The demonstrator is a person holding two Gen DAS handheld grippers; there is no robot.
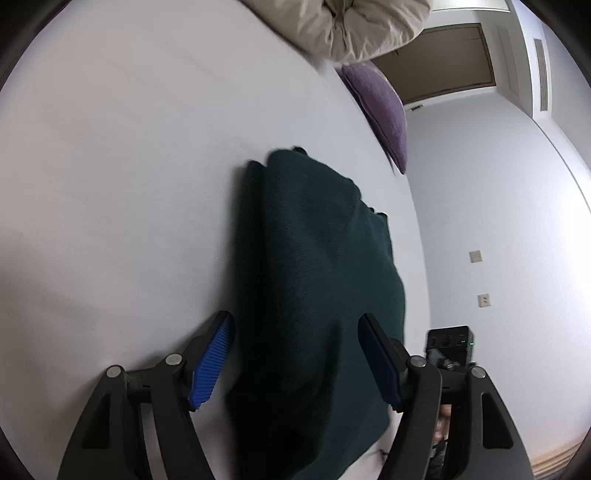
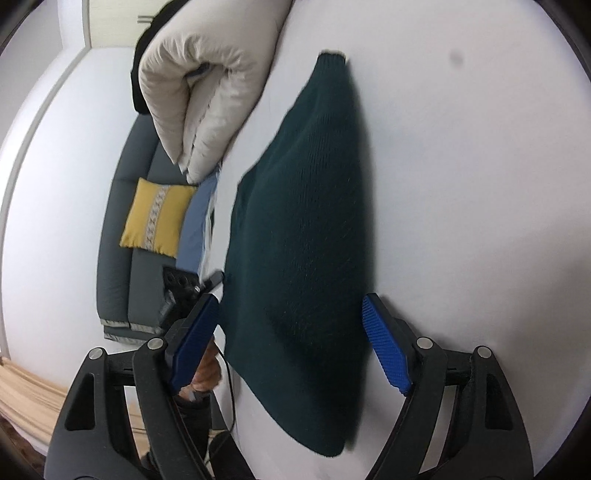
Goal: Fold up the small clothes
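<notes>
A dark green knitted garment (image 1: 314,280) lies folded on the white bed sheet (image 1: 122,206). It also shows in the right wrist view (image 2: 303,240) as a long folded shape. My left gripper (image 1: 295,354) is open, its blue pads on either side of the garment's near end, holding nothing. My right gripper (image 2: 291,339) is open too, its jaws straddling the garment's near end, empty. Whether the pads touch the cloth I cannot tell.
A beige rolled duvet (image 2: 199,85) lies at the bed's far end, also in the left view (image 1: 362,26). A purple cushion (image 1: 384,110) sits by the bed edge. A grey sofa (image 2: 122,258) with a yellow cushion (image 2: 157,218) stands beyond the bed.
</notes>
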